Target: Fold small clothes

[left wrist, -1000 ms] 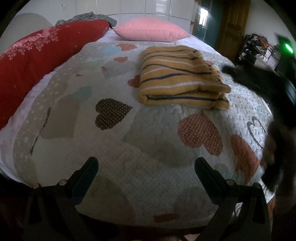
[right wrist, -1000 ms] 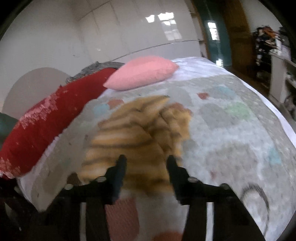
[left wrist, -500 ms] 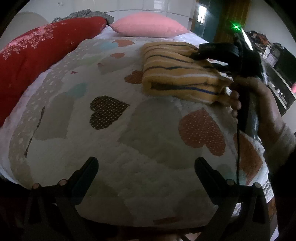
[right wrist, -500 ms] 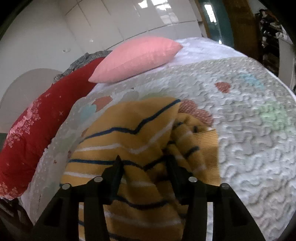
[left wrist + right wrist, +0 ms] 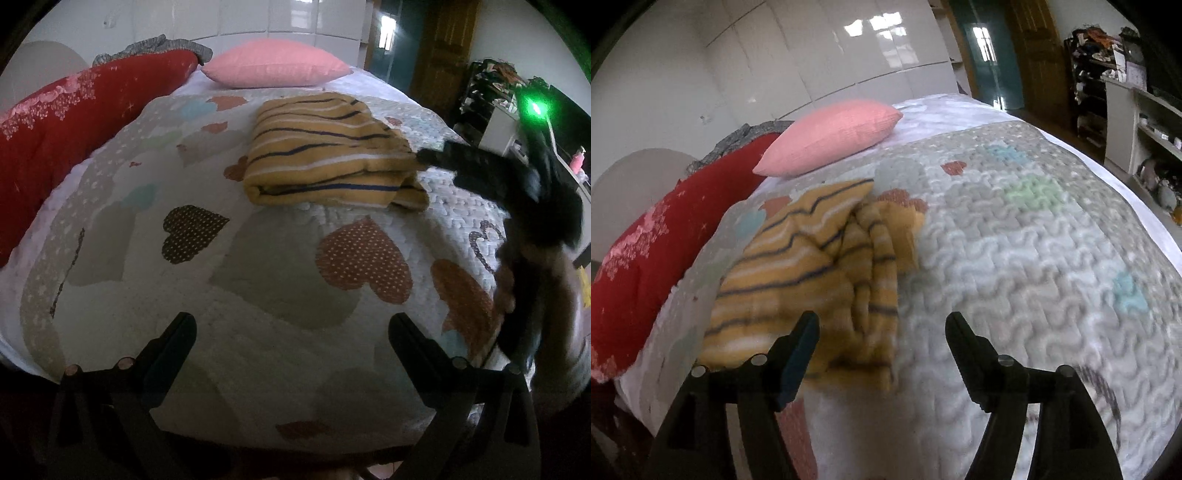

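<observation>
A folded yellow garment with dark blue and white stripes [image 5: 328, 162] lies on the heart-patterned quilt [image 5: 258, 266], toward the far side of the bed. My left gripper [image 5: 291, 325] hangs open over bare quilt at the near edge, well short of the garment. The right gripper [image 5: 428, 157] shows at the right of the left wrist view, its tips beside the garment's right edge, held by a blurred hand [image 5: 532, 288]. In the right wrist view the right gripper [image 5: 881, 325] has its jaws opening, nothing pressed between them, and the yellow garment [image 5: 812, 266] lies just ahead and left.
A pink pillow [image 5: 275, 68] lies at the head of the bed and a red blanket [image 5: 62, 122] runs along the left side. White glossy wardrobe doors [image 5: 831, 62] stand behind. Shelves with clutter [image 5: 1145, 110] stand to the right, beyond the bed's edge.
The right gripper was shut on the yellow garment's edge and has let go. Its jaws have spread and it has pulled back toward the near right. The garment lies flat again.
</observation>
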A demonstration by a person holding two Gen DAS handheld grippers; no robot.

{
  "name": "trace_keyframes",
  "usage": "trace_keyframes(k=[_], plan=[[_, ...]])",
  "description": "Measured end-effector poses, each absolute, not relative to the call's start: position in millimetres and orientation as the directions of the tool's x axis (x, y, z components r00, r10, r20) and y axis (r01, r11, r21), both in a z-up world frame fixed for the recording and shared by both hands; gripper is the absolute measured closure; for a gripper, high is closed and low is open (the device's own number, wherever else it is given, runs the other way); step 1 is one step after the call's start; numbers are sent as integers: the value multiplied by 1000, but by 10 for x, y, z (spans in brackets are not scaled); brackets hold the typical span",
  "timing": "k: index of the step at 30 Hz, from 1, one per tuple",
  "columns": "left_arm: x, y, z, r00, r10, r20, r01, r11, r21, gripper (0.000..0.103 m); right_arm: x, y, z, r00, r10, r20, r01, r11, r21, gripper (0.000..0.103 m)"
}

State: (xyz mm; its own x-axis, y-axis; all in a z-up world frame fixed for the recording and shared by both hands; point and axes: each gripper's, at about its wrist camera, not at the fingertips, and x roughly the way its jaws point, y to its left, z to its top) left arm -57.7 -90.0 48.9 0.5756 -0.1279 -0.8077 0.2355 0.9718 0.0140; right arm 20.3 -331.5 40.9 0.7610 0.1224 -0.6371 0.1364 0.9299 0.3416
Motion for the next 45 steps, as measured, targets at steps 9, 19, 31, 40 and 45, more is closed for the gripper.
trace_keyframes(k=[9,19,31,40,45], plan=[[-639,-951,526,576,-137,-806,234,972,2,0,-305,-3189,312,772,79,-631,136,949,286,24],[-631,-925,498,565,-139,-814,217,976,-16,0,-454,-3066,269,773,79,-629,118,957,266,22],[-552,-870,371,529,-155,-834,205,977,-51,0,-432,-3012,180,758,84,-646,119,957,263,21],[-513,-863,299,513,-153,-845,201,978,-55,0,-421,-3014,141,757,78,-649,124,958,260,21],[-512,-852,286,510,-149,-847,196,979,-54,0,-422,-3022,127,755,80,-651,126,956,264,20]])
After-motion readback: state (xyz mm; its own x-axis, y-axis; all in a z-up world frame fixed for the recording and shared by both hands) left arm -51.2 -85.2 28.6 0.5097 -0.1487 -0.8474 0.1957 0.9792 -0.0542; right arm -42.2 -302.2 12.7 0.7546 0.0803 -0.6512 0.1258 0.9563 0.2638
